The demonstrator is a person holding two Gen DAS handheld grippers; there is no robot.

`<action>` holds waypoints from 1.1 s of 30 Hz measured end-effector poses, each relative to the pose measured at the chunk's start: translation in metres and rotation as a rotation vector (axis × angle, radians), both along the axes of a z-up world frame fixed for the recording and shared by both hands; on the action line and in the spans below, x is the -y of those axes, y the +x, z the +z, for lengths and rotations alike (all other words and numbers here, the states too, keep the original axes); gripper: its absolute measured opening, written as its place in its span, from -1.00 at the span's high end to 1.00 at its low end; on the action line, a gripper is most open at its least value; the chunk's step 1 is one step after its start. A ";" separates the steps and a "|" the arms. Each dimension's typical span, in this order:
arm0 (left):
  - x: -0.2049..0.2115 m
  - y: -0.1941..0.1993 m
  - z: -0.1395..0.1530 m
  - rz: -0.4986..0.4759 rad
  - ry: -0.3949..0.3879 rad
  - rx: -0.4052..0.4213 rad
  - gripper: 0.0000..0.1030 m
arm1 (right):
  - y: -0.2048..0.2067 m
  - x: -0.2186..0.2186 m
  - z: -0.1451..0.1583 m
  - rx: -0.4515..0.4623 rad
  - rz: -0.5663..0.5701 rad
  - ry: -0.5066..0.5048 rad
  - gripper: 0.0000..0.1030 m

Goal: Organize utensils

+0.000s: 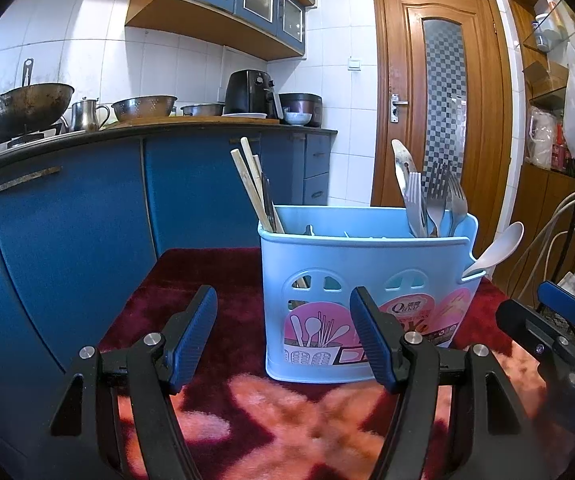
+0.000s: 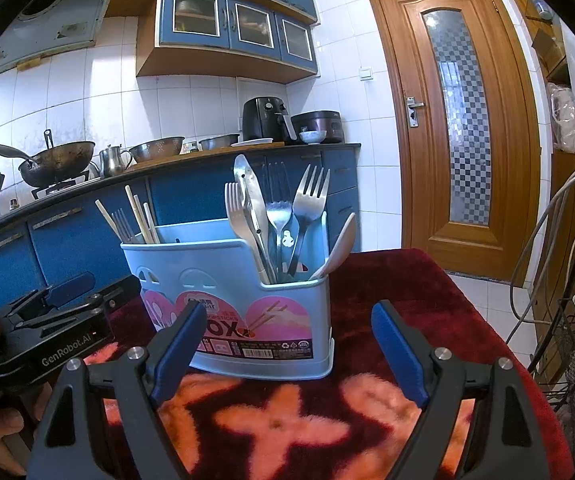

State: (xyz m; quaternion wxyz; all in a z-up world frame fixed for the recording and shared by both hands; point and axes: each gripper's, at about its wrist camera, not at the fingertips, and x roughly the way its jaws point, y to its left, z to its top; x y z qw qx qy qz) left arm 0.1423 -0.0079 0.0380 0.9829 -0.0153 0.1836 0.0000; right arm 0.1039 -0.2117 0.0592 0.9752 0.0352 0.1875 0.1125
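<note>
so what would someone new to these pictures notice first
The light blue utensil caddy stands out first, upright in the middle of a dark red rug with orange shapes. Forks and a white spoon stick up at one end of it, and wooden chopsticks lean out at the other. Both the left hand-held gripper and the right hand-held gripper sit open and empty just in front of it.

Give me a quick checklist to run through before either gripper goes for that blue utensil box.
1. Left gripper open, nothing between its pads: ok.
2. Right gripper open, nothing between its pads: ok.
3. Blue utensil holder upright on the red rug: ok.
4. Forks and chopsticks in separate end compartments: ok.
5. White spoon leaning outward past the holder's end: not ok.
6. Contents of the middle compartment: cannot tell.
</note>
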 end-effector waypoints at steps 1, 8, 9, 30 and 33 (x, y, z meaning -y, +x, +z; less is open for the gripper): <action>0.000 0.000 0.000 0.000 0.000 0.000 -0.37 | 0.000 0.000 0.000 0.001 0.000 0.000 -0.68; 0.000 -0.001 -0.001 -0.005 -0.004 0.001 -0.37 | 0.000 0.000 0.000 0.001 0.000 0.000 -0.68; 0.000 0.000 -0.002 -0.007 -0.005 0.001 -0.37 | 0.000 0.000 0.000 0.001 0.000 0.000 -0.68; -0.001 -0.002 -0.001 -0.010 -0.002 0.006 -0.37 | 0.000 -0.001 -0.001 0.000 -0.001 -0.002 -0.68; 0.000 -0.002 -0.001 -0.009 -0.003 0.008 -0.37 | 0.000 -0.001 -0.001 0.000 -0.001 -0.002 -0.69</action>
